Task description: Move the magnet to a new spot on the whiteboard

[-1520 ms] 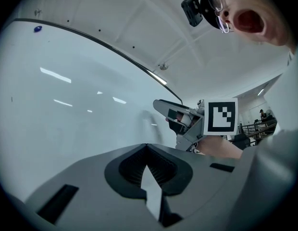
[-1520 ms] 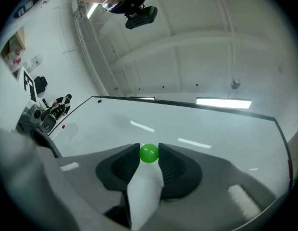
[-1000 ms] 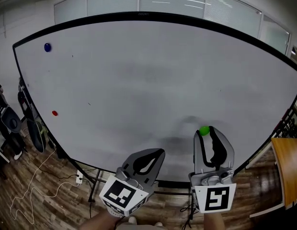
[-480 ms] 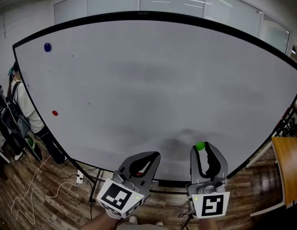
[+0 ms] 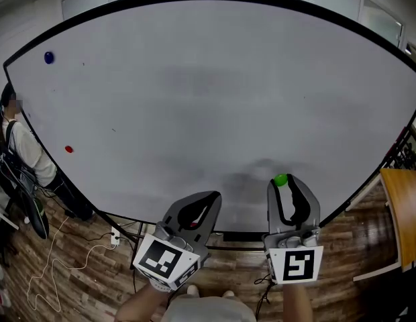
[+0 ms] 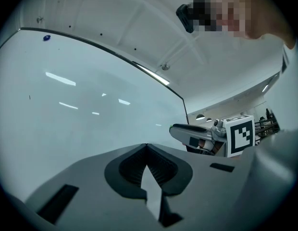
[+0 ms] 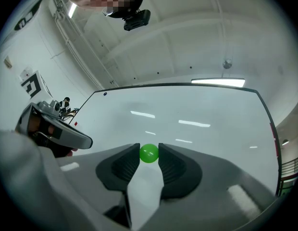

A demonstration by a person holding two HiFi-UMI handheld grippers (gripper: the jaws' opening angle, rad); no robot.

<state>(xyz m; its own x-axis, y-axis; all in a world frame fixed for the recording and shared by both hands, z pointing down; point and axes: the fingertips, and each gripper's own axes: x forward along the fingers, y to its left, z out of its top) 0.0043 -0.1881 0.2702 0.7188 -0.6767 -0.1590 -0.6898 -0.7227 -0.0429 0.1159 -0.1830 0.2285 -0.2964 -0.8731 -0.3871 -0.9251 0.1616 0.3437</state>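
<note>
Green, round, apparently glossy magnet

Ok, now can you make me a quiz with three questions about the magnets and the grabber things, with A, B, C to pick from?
1. Where on the whiteboard is the blue magnet?
A. upper left corner
B. lower right corner
C. dead centre

2. What colour is the magnet held by the right gripper?
A. red
B. yellow
C. green

3. How do the jaws stand on the left gripper?
A. wide apart
B. tips together, nothing between them
C. shut on a pen

Answers:
1 A: the head view shows it close to the board's upper left edge.
2 C: the right gripper view shows a green ball pinched between the two pads.
3 B: the left gripper view shows the tips meeting, with nothing held.
</note>
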